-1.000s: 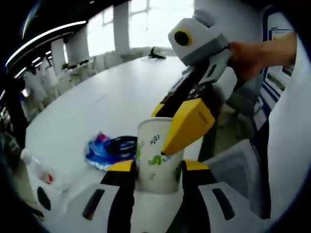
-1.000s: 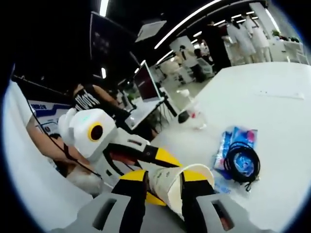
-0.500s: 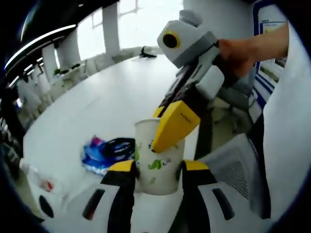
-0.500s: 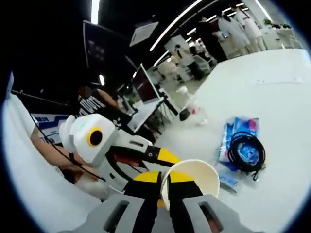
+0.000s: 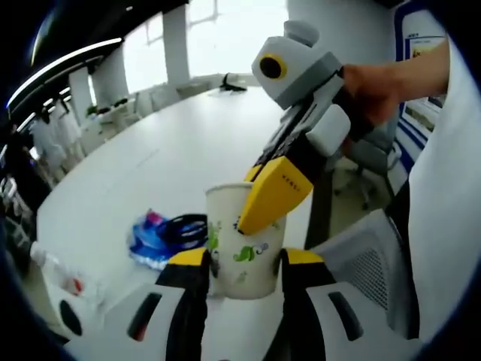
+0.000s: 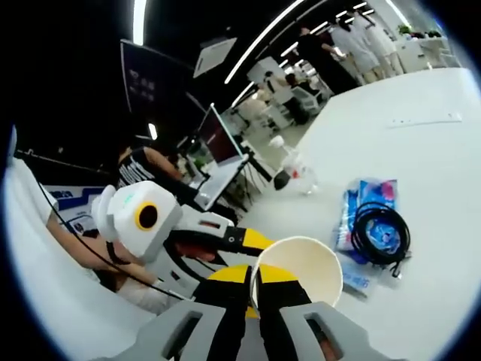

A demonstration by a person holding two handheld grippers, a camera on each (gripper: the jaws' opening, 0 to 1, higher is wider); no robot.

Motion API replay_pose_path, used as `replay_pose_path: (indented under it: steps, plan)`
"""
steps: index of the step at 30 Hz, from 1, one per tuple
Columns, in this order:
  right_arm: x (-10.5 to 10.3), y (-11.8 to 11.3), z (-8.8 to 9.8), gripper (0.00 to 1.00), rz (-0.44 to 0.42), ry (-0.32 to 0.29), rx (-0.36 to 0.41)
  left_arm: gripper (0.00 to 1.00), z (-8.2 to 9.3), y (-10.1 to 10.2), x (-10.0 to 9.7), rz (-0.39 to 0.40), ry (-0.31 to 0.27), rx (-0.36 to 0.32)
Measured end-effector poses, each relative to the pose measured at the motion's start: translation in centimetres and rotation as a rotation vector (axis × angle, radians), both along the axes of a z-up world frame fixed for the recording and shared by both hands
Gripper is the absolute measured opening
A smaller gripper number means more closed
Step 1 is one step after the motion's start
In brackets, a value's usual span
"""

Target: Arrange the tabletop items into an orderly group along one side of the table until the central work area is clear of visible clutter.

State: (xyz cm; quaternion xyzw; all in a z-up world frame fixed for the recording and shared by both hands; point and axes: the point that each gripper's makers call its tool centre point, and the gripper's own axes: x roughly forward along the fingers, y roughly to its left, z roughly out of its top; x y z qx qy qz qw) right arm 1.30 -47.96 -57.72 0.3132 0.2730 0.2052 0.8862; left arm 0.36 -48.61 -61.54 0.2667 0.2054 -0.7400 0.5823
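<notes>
Paper cup (image 5: pixel 244 241): sitting upright between the jaws of the left gripper (image 5: pixel 242 263), which is clamping its sides, while the right gripper (image 6: pixel 254 280) is pinching its rim, one jaw inside. Beyond, a black cable coil (image 6: pixel 379 235) is lying on a blue packet (image 6: pixel 366 213); a plastic bottle (image 6: pixel 295 167) is standing farther off. Risk: two opposing grips may be crushing or tipping the thin cup.

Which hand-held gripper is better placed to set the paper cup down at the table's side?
Left, probably. The left hand-held gripper grips the paper cup upright around its body, while the right hand-held gripper only pinches the rim wall, a less steady hold.
</notes>
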Motion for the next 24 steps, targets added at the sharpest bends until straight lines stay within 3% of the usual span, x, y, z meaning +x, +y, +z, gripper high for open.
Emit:
replay_pose_path:
  steps: [13, 19, 24]
  plan:
    - [-0.1, -0.4, -0.7, 0.0, -0.036, -0.002, -0.006, 0.35, -0.8, 1.0, 0.6, 0.051, -0.003, 0.022]
    - [-0.4, -1.4, -0.7, 0.0, -0.078, -0.005, -0.005, 0.38, -1.1, 1.3, 1.3, 0.113, 0.02, 0.017]
    - [-0.7, -2.5, -0.9, 0.0, -0.119, 0.0, -0.006, 0.39, -0.7, 1.3, 2.1, 0.183, 0.076, -0.008]
